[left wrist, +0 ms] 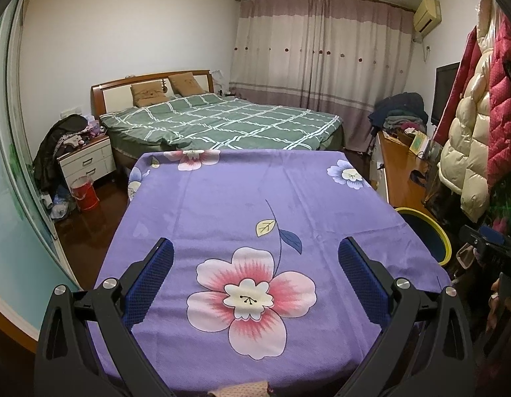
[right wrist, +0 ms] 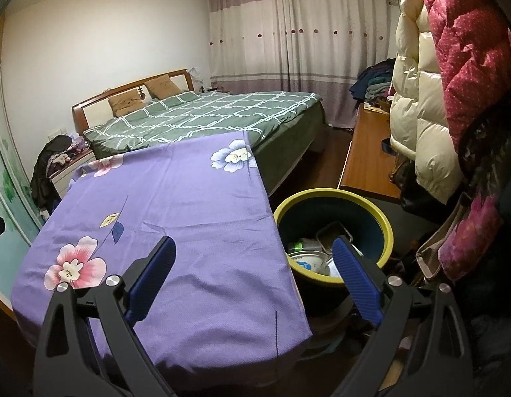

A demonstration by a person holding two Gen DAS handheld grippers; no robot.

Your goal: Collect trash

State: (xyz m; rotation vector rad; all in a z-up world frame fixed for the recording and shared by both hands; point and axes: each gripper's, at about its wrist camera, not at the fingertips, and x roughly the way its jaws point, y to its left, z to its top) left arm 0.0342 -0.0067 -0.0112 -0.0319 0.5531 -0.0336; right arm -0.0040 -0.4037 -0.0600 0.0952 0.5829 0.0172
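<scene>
A round bin (right wrist: 386, 228) with a yellow-green rim and dark inside stands on the floor at the table's right edge. It holds trash (right wrist: 316, 253): a white bowl, a clear container, a green-labelled bottle. Its rim also shows in the left wrist view (left wrist: 435, 228). The table wears a purple flowered cloth (left wrist: 242, 205), bare of loose items. My left gripper (left wrist: 255, 259) is open and empty above the cloth. My right gripper (right wrist: 253, 258) is open and empty, straddling the table's right edge (right wrist: 281, 228), its right finger over the bin.
A bed (left wrist: 219, 122) with a green checked cover lies beyond the table. A white nightstand (left wrist: 86, 160) and red bucket (left wrist: 85, 193) stand at left. A wooden cabinet (right wrist: 367, 155) runs along the right, with hanging puffer coats (right wrist: 420, 99) and bags close by.
</scene>
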